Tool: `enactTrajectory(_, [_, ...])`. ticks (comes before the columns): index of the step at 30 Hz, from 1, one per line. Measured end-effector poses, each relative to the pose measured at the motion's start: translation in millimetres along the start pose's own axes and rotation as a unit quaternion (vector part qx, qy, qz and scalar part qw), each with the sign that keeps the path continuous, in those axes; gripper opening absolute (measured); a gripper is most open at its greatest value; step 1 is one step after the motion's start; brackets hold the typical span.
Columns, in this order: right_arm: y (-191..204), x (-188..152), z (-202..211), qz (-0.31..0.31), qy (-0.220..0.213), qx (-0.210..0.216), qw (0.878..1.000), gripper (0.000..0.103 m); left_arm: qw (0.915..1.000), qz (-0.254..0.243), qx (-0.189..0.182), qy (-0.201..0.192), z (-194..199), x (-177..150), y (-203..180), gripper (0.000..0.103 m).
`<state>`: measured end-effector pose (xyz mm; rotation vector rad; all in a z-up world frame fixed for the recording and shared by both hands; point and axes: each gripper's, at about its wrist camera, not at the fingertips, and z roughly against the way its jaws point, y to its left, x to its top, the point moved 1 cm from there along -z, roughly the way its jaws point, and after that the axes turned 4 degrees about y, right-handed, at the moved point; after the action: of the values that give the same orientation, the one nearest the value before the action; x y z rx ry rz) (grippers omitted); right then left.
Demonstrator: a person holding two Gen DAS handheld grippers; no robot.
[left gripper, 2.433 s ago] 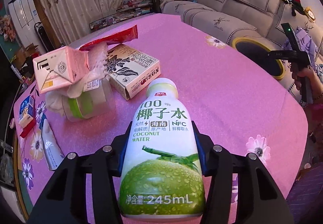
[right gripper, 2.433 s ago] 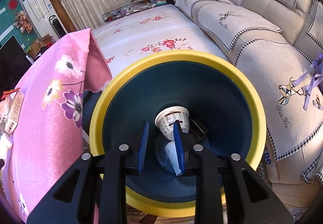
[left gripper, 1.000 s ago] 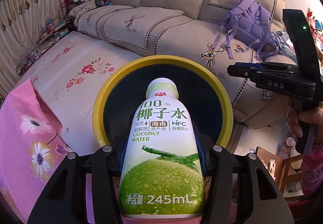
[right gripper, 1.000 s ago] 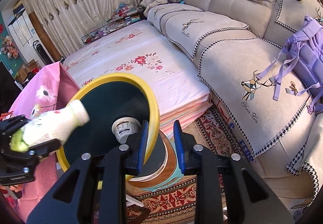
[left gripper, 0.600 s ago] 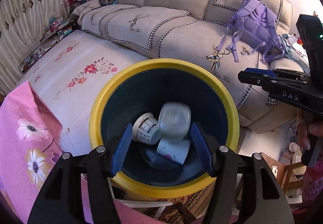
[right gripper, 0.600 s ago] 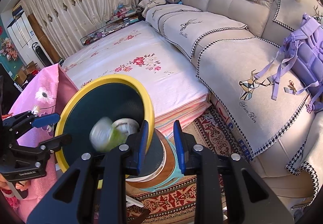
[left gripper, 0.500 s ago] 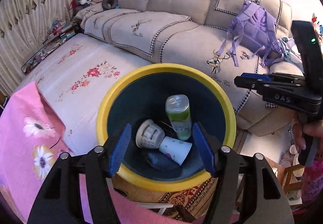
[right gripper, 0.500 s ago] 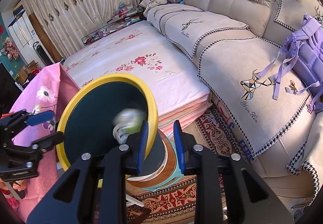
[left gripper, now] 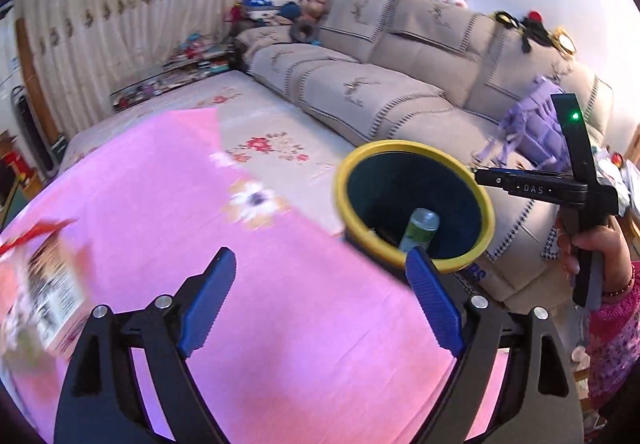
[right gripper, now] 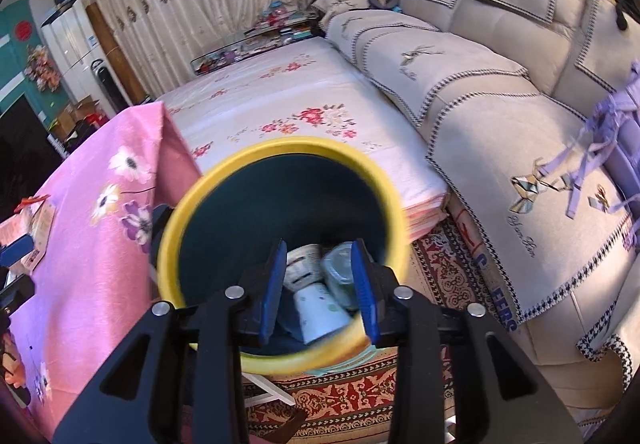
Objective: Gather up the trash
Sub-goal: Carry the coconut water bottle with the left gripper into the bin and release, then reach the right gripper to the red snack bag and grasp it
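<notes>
Coconut-water bottle point(left gripper: 418, 232) inside yellow-rimmed bin point(left gripper: 416, 148), 2 o'clock of left gripper point(left gripper: 320, 308), spread wide, empty; right gripper point(right gripper: 320, 284) part-open, empty.

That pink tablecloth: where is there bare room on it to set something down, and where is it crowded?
The widest bare patch of the pink tablecloth lies between the open left gripper and the yellow-rimmed bin past its right edge. The left edge is crowded: a carton and a red wrapper sit there, blurred. The bin already holds a bottle and cups.
</notes>
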<state>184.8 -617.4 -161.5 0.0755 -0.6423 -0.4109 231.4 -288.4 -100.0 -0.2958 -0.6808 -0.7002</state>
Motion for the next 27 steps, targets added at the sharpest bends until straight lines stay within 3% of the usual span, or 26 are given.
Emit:
enactTrajectory(8, [91.7,7.6,-11.5,0.069,0.016,0.039,0.997,0.032,0.9922,0.066,0.101,-0.031,77.0,-72.6,91.5,0.092])
enactTrajectory(15, [205.6,12.7,-14.6,0.155,0.020,0.097,0.983,0.032,0.9801,0.140,0.136,-0.033,112.9,-134.1,168.1,0.092])
enactTrajectory(20, [293.8,11.2,-9.3,0.227,0.005,0.143,0.963,0.033,0.9742,0.151,0.163,-0.037,111.5,-139.9,185.0,0.092])
enactTrajectory(27, [382.3,14.6,-21.8,0.302,-0.011,0.177,0.937,0.039,0.9740,0.165,0.149,-0.045,107.8,-142.1,193.6,0.093])
